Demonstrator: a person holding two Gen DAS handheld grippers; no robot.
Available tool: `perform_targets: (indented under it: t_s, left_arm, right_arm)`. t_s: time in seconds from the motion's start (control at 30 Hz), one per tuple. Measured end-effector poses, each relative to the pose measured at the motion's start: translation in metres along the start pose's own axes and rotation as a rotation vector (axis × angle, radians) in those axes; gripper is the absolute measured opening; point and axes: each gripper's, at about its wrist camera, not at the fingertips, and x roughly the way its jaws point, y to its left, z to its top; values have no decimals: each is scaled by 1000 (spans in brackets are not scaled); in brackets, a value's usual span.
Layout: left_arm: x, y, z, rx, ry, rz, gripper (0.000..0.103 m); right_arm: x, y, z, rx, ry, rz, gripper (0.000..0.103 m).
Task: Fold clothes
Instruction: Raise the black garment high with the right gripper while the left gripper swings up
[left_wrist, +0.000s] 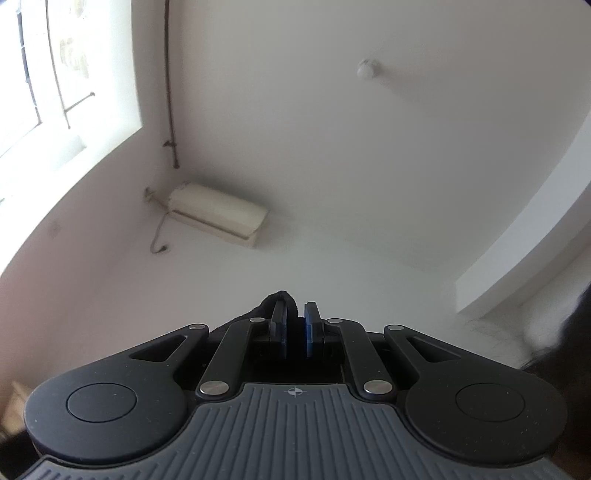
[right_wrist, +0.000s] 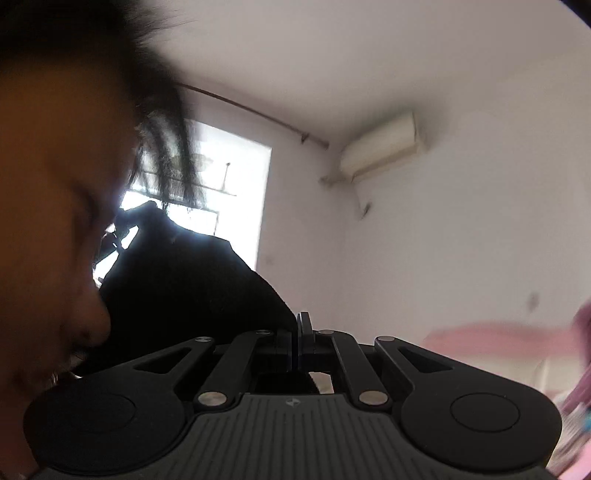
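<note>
Both grippers point up toward the ceiling. My left gripper is shut on a fold of black cloth that pokes out past the left finger and hangs out of sight below. My right gripper has its pads pressed together, with the black garment spreading up and left from its left finger; the cloth edge seems pinched between the pads. The rest of the garment is hidden under both grippers.
A wall air conditioner hangs near the ceiling corner and also shows in the right wrist view. A bright window is at the left. The person's face is very close on the left. Blurred pink cloth lies at the right.
</note>
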Motion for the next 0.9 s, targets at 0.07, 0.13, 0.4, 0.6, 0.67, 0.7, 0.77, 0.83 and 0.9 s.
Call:
perform_targets:
  t_s: [0.07,0.13,0.4,0.6,0.67,0.7,0.77,0.83,0.9]
  left_arm:
    - [12,11,-16,3,58,60,7]
    - [25,25,-41,24,122,132,7]
    - [66,108,-185,132,421,409,8]
    - [89,162,-283,181,682,571,8]
    - [94,170,-302,215,742,588,8]
    - [97,174,-311,232,772,597,8]
    - [102,182,-330,266,832,614,8]
    - [108,190,-348,301,892,631,8]
    - [94,179,-355,377,918,604,8]
  right_arm:
    - [15,-8,-10,4,42,-25,4]
    - [32,-14,-25,-11,90,-69,4]
    - [136,-48,-141,-111,384,-246,4]
    - [196,-84,-237,-117,590,-274,4]
    - [209,-95,-272,-123,642,-287,4]
    - [218,-101,-292,-123,666,-294,4]
    - [228,-110,-307,-121,708,-307,4]
    - [217,-106,-327,-119,743,-323,4]
    - [214,-105,-339,-119,767,-341,4]
